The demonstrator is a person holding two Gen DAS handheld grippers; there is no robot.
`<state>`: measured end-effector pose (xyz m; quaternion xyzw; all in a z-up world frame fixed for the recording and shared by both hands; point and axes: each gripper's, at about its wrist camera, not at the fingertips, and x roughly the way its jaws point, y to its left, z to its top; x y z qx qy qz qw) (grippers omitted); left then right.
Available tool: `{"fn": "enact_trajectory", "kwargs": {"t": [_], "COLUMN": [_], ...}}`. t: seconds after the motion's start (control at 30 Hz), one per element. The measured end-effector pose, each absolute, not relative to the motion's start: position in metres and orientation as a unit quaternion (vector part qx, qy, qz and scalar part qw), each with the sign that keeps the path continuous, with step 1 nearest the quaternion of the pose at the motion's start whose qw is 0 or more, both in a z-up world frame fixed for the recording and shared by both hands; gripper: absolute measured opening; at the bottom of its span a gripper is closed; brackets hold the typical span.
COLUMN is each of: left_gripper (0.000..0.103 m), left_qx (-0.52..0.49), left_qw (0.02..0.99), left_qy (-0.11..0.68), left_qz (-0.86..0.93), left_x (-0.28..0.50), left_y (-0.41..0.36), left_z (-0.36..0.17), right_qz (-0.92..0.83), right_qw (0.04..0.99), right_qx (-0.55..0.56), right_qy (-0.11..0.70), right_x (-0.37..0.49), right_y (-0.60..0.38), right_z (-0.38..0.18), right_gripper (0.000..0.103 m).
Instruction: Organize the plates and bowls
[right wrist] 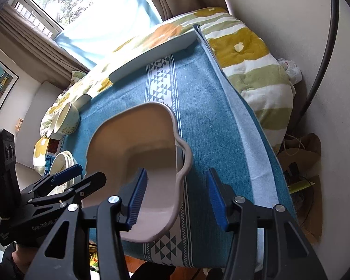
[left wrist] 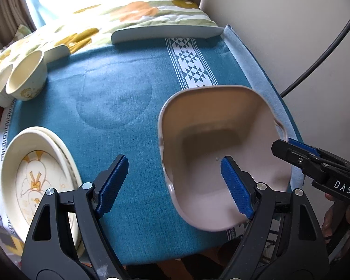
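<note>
A deep pinkish-beige dish (left wrist: pixel 212 126) (right wrist: pixel 147 135) with wavy side handles rests on the blue tablecloth (left wrist: pixel 119 107), near its right edge. My left gripper (left wrist: pixel 175 163) (right wrist: pixel 91 171) is open and straddles the dish's left rim, one pad over the inside and the other over bare cloth. My right gripper (right wrist: pixel 177 172) (left wrist: pixel 283 144) is also open, straddling the right handle with its left pad inside the dish. Neither pad presses on the rim. Stacked cream plates (left wrist: pixel 34 163) (right wrist: pixel 60 161) with a duck drawing lie at the left. Two small cream bowls (left wrist: pixel 27 77) (right wrist: pixel 67 116) stand further back.
A long white platter (left wrist: pixel 165 32) (right wrist: pixel 151 58) lies at the table's far edge, with a smaller white dish (left wrist: pixel 58 51) to its left. A floral quilt (left wrist: pixel 137 11) (right wrist: pixel 252 70) lies behind and to the right. The wall (left wrist: pixel 280 35) is close on the right.
</note>
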<state>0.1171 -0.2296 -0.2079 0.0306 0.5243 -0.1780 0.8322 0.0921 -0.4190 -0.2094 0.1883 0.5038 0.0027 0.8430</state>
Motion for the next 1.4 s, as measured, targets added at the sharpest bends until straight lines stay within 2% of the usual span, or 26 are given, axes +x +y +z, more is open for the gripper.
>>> {"fn": "enact_trajectory", "kwargs": {"t": [0.17,0.23,0.27,0.3,0.37,0.4,0.47,0.63,0.77,0.93,1.03,1.1,1.2,1.23,1.4], "left_gripper": [0.08,0.084,0.093,0.103,0.103,0.103,0.103,0.103,0.103,0.101,0.094,0.09,0.088,0.084,0.065], "left_qx": [0.017,0.011,0.009,0.006,-0.004,-0.01,-0.018,-0.057,-0.093,-0.124,-0.14,-0.151,-0.165,-0.167,-0.174], "left_qw": [0.859,0.877,0.885,0.893,0.908,0.912,0.914,0.907,0.898,0.872,0.852,0.837,0.818,0.813,0.791], "left_qy": [0.484,0.459,0.446,0.434,0.408,0.401,0.398,0.415,0.429,0.471,0.503,0.524,0.548,0.555,0.582], "left_qz": [-0.164,-0.144,-0.131,-0.117,-0.096,-0.091,-0.076,-0.04,-0.034,-0.041,-0.045,-0.049,-0.055,-0.058,-0.076], "left_x": [0.097,0.092,0.092,0.092,0.094,0.098,0.112,0.155,0.192,0.248,0.281,0.3,0.325,0.331,0.354], "left_y": [-0.2,-0.184,-0.174,-0.166,-0.145,-0.133,-0.109,-0.041,0.01,0.05,0.066,0.074,0.084,0.087,0.091], "left_z": [-0.145,-0.117,-0.103,-0.09,-0.067,-0.059,-0.05,-0.049,-0.064,-0.104,-0.135,-0.158,-0.188,-0.198,-0.23], "right_qz": [0.026,0.045,0.053,0.058,0.082,0.098,0.117,0.141,0.12,0.12,0.112,0.109,0.11,0.108,0.1], "right_qw": [0.861,0.873,0.879,0.883,0.89,0.894,0.9,0.896,0.893,0.857,0.838,0.825,0.809,0.805,0.785], "right_qx": [0.147,0.132,0.123,0.115,0.107,0.105,0.093,0.067,0.041,0.088,0.1,0.103,0.111,0.114,0.12], "right_qy": [0.486,0.468,0.459,0.452,0.435,0.425,0.41,0.416,0.432,0.493,0.524,0.545,0.567,0.573,0.599], "right_x": [0.089,0.095,0.1,0.107,0.123,0.131,0.148,0.201,0.245,0.307,0.337,0.352,0.368,0.372,0.387], "right_y": [-0.401,-0.389,-0.381,-0.372,-0.354,-0.344,-0.322,-0.264,-0.221,-0.187,-0.172,-0.159,-0.146,-0.142,-0.13], "right_z": [-0.151,-0.125,-0.112,-0.101,-0.081,-0.073,-0.061,-0.049,-0.063,-0.118,-0.154,-0.175,-0.203,-0.211,-0.243], "right_gripper": [0.048,0.048,0.055,0.071,0.093,0.098,0.102,0.102,0.102,0.102,0.101,0.095,0.091,0.09,0.068]}}
